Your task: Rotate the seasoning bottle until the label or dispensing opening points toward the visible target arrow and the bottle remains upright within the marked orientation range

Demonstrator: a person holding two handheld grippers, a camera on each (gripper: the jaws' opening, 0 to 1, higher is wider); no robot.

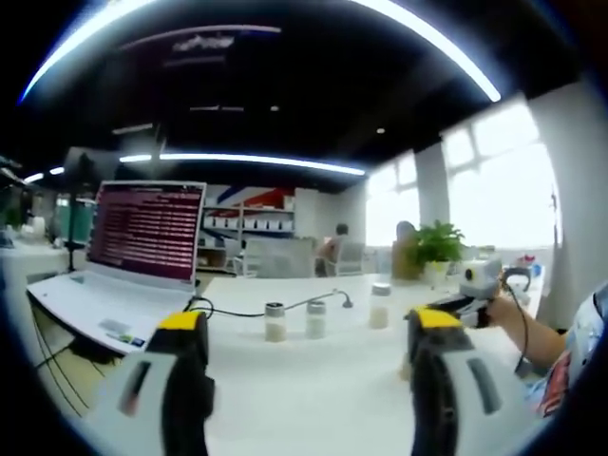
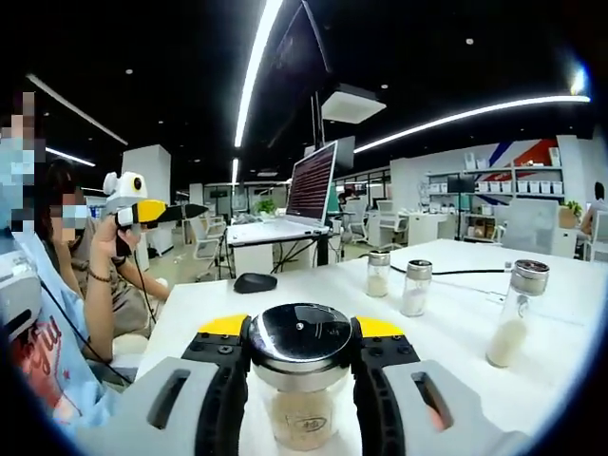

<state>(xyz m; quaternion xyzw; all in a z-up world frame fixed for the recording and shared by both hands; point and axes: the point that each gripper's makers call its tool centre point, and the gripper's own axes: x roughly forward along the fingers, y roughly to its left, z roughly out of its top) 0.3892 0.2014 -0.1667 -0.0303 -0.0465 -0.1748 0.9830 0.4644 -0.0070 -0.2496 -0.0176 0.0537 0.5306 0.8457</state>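
While the left tool [image 1: 309, 380] gapes over bare table [image 1: 313, 399], the right tool [image 2: 300, 380] pinches the seasoning bottle [image 2: 300, 380]

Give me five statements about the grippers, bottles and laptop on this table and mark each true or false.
1. The right gripper is shut on a seasoning bottle. True.
2. That bottle lies on its side. False: it stands upright.
3. The left gripper holds a bottle. False: its jaws are open with nothing between them.
4. An open laptop sits on the white table. True.
5. The bottle's cap is red plastic. False: it is shiny dark metal.
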